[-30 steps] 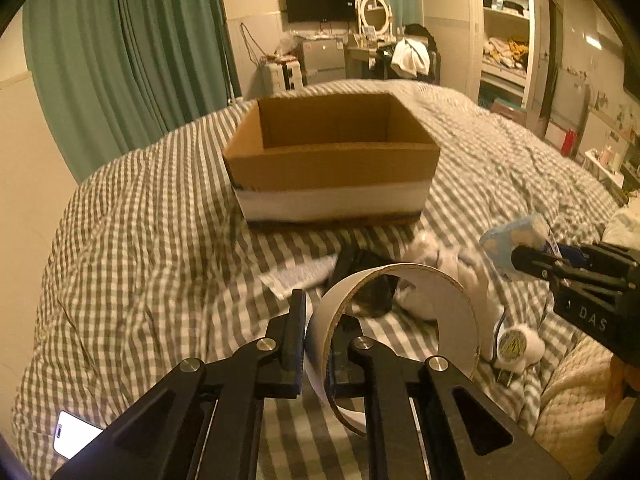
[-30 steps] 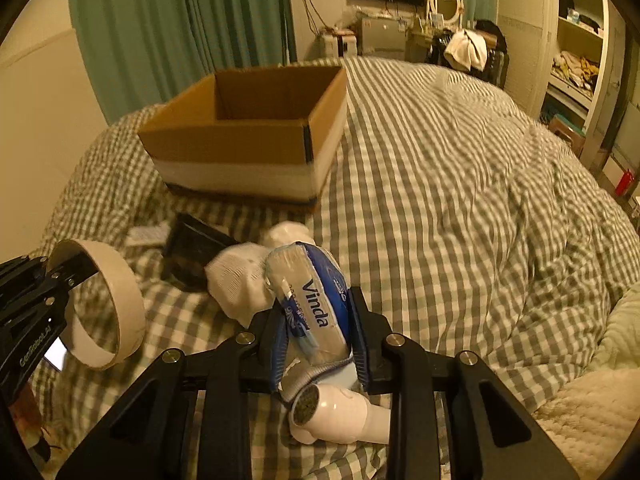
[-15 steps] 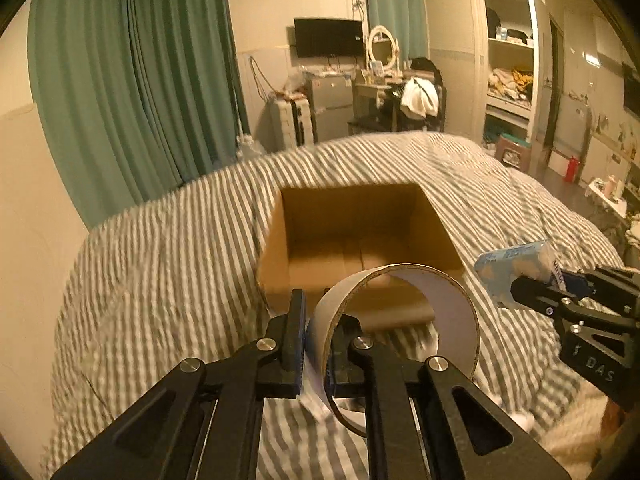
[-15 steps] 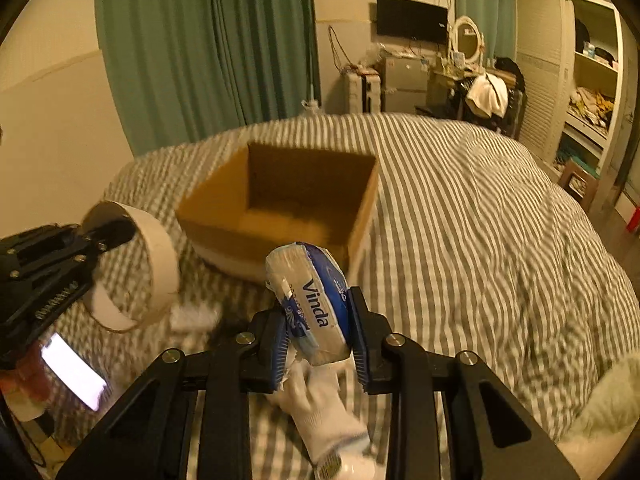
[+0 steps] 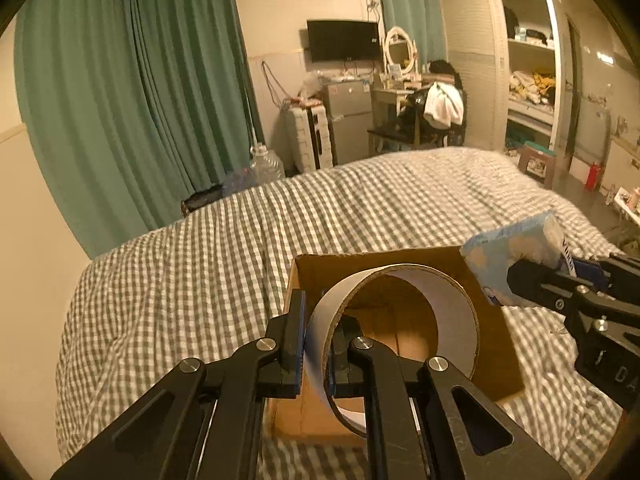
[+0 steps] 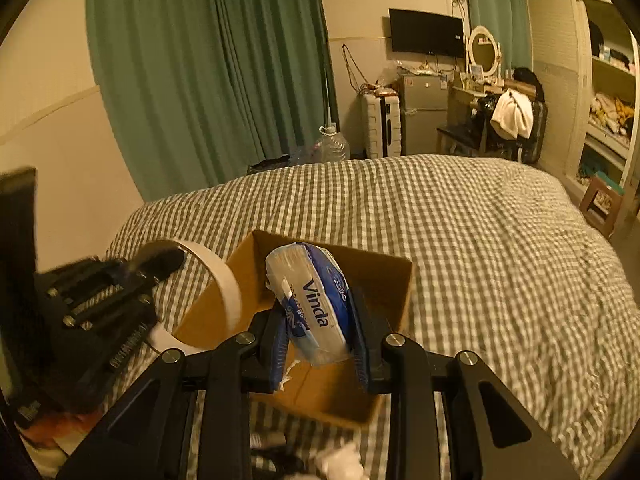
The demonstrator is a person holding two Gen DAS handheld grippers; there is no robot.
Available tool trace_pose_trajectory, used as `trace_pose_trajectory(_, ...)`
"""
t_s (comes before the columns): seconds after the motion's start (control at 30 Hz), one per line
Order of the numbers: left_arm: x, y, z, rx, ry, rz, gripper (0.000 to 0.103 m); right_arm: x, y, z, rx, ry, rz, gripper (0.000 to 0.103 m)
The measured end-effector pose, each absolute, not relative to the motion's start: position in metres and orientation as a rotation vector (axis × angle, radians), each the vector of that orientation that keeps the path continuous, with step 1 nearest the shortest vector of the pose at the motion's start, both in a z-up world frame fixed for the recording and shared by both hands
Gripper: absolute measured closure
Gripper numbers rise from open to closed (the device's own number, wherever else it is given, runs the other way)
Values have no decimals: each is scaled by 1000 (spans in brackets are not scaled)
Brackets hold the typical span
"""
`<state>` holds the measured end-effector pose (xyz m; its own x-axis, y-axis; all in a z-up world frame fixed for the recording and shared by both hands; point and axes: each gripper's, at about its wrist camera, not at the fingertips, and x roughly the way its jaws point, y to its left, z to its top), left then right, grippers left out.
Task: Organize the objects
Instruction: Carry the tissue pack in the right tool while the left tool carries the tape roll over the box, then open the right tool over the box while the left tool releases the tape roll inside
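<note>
Box (image 5: 400,344): open cardboard, resting on the checked bedcover (image 5: 200,280), directly below and ahead of both my grippers.

Left gripper (image 5: 318,344): my jaws are closed on the wall of a wide cardboard ring (image 5: 440,292), one finger outside the band and one inside it. I hold the ring on edge over the box, with its opening facing the camera; the box floor shows through it. In the right wrist view the same ring (image 6: 228,292) hangs at the box's left rim.

Right gripper (image 6: 320,340): my jaws are closed on a blue-and-white tissue pack (image 6: 316,304) marked "Vinda", pads pressing both its sides. I hold the pack tilted above the box interior (image 6: 380,280). In the left wrist view the pack (image 5: 512,256) sits at the box's far right corner.

On the cover at the near edge of the right wrist view lies something white (image 6: 344,462), blurred. Behind the bed hang green curtains (image 5: 132,120); a wall screen (image 5: 344,46) is mounted beyond.
</note>
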<state>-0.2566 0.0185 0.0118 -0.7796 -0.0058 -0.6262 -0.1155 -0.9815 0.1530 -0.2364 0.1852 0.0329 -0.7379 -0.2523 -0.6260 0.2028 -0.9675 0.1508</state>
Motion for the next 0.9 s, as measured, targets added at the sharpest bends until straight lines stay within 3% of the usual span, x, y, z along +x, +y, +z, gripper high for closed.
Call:
trace_pose_trajectory(0.27,-303,30,-36,-1188,303,2831,95,-298,194,-15,1129,-193,-2652,77)
trace_pose_trajectory(0.5,-298,35,-68,-1247,386,2742,94,-309,194,-47,1213,-174,-2630,76)
trace_pose_trajectory(0.6,-294,39,-74,-1291,429,2706,87,-306,195,-47,1217,-164,-2658,71)
trace_pose_trajectory(0.63,-293,39,-76,-1311,429,2689,77,-304,195,-45,1208,-165,-2654,68)
trace_pose_trajectory(0.73,-287,39,-77,-1370,428,2658,28,-296,193,-34,1190,-159,-2668,44)
trace_pose_trajectory(0.83,-276,39,-68,-1355,418,2658,16,-287,197,-24,1168,-200,-2681,37)
trace_pose_trajectory(0.9,-267,39,-58,-1322,442,2674,15,-281,202,-16,1158,-227,-2693,33)
